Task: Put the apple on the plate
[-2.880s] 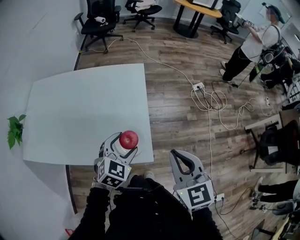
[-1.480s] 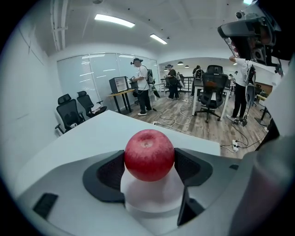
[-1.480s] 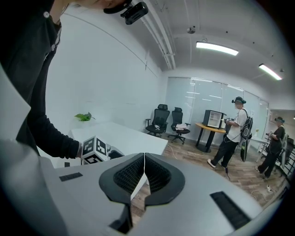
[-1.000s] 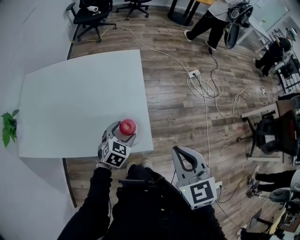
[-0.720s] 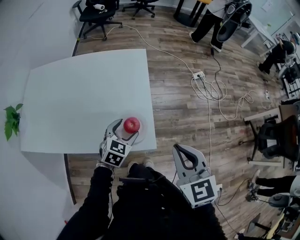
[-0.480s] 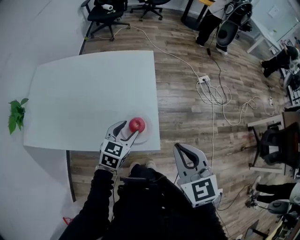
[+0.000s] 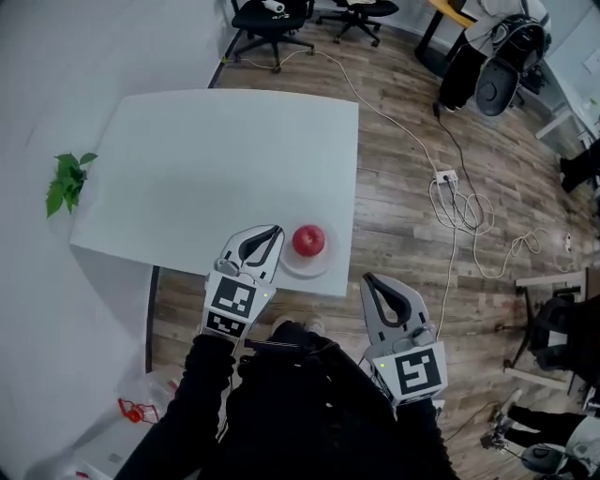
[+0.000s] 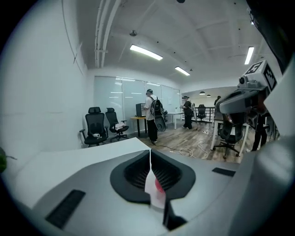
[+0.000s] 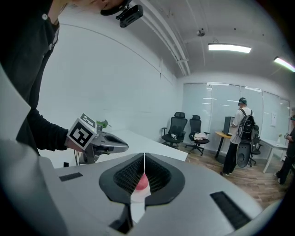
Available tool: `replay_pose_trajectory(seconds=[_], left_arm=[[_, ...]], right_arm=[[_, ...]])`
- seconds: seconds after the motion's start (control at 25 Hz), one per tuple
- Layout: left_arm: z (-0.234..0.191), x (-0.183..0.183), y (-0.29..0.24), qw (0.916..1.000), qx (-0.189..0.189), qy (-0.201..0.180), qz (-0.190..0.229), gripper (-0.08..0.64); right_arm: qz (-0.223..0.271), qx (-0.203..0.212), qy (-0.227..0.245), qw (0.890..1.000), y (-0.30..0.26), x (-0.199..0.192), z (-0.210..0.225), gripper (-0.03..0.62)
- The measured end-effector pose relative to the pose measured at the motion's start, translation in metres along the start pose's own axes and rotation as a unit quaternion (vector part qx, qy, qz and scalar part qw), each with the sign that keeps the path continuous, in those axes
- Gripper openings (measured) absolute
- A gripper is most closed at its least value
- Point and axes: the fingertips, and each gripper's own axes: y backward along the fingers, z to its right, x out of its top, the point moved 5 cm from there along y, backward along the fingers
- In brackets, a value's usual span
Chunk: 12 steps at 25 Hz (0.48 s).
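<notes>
A red apple sits on a small white plate at the near right corner of the white table. My left gripper hovers just left of the apple and apart from it; its jaws are closing, the tips meet, and nothing is between them. In the left gripper view the jaws touch, and a sliver of apple shows below them. My right gripper is shut and empty, off the table's near edge to the right of the plate. The right gripper view shows the apple past its touching tips.
A green plant stands by the table's left edge. Office chairs sit beyond the far end. Cables and a power strip lie on the wooden floor to the right. A person with a backpack stands far off.
The left gripper let go of the apple on the plate, rose and drew back to its left, and its jaws closed. The right gripper shifted slightly.
</notes>
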Motion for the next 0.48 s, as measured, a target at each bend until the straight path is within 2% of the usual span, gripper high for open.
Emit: replay_pose_trajectory(seconds=[0.2, 0.36, 0.48], left_arm=[[-0.004, 0.029, 0.025, 0.9987, 0.031, -0.037, 0.013, 0.018], [-0.013, 0.036, 0.045, 0.9973, 0.062, -0.038, 0.011, 0.017], [-0.012, 0.043, 0.057, 0.997, 0.069, -0.033, 0.017, 0.017]], right_arm=[[0.02, 0.019, 0.014, 1.0, -0.01, 0.015, -0.001, 0.041], [0.031, 0.033, 0.029, 0.999, -0.02, 0.026, -0.007, 0.041], [0.034, 0.04, 0.038, 0.998, -0.025, 0.032, -0.01, 0.041]])
